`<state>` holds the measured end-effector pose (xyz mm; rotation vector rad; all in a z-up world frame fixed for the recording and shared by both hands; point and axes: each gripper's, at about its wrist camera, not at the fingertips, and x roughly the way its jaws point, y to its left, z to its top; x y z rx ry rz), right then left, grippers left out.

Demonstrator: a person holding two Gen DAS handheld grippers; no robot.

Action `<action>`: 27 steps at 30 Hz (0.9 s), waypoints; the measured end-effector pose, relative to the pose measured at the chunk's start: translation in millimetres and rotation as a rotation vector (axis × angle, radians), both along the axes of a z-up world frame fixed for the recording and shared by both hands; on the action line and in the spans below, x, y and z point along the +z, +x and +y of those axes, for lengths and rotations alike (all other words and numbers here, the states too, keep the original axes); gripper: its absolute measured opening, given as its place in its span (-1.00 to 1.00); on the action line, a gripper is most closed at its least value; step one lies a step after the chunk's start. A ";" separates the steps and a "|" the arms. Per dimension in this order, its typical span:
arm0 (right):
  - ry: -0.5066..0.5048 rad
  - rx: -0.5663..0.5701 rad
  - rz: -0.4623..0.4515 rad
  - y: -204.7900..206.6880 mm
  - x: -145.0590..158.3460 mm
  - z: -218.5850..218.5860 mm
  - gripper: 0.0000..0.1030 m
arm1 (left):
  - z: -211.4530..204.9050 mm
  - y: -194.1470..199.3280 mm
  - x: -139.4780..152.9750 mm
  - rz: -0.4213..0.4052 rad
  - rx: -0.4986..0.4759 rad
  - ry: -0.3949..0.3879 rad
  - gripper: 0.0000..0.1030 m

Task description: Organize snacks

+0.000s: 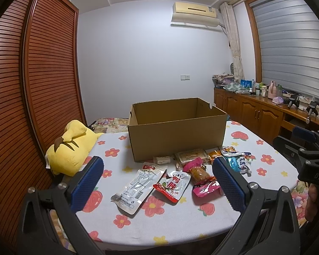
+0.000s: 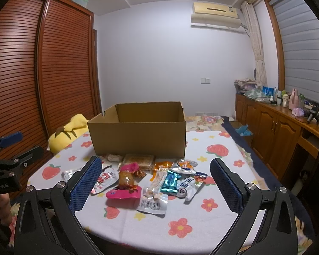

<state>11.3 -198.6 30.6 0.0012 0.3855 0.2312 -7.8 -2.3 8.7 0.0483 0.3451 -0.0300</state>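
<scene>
Both our left gripper [image 1: 157, 177] and right gripper [image 2: 156, 178] gape empty over the snack packets [image 2: 151, 180] mid-frame, so we judge nothing packed yet: next, pinch one for the cardboard box [image 2: 138, 136] behind.

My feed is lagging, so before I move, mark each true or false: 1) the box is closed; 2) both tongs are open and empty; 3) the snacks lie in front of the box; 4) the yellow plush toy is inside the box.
1) False: the cardboard box is open at the top.
2) True: left tongs and right tongs are open, holding nothing.
3) True: the snack packets lie on the flowered tablecloth in front of the box.
4) False: the plush toy lies outside, to the box's left.
</scene>
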 end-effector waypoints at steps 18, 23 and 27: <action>0.000 0.001 0.001 -0.4 0.5 0.0 1.00 | 0.1 0.4 -7.5 0.010 -0.002 -0.002 1.00; -0.004 0.004 0.008 -0.3 -0.5 0.4 1.00 | 2.4 4.4 -13.5 0.020 0.001 0.001 1.00; -0.005 0.014 0.036 1.7 -4.8 -0.6 1.00 | 8.9 13.4 -23.5 0.048 0.003 -0.007 1.00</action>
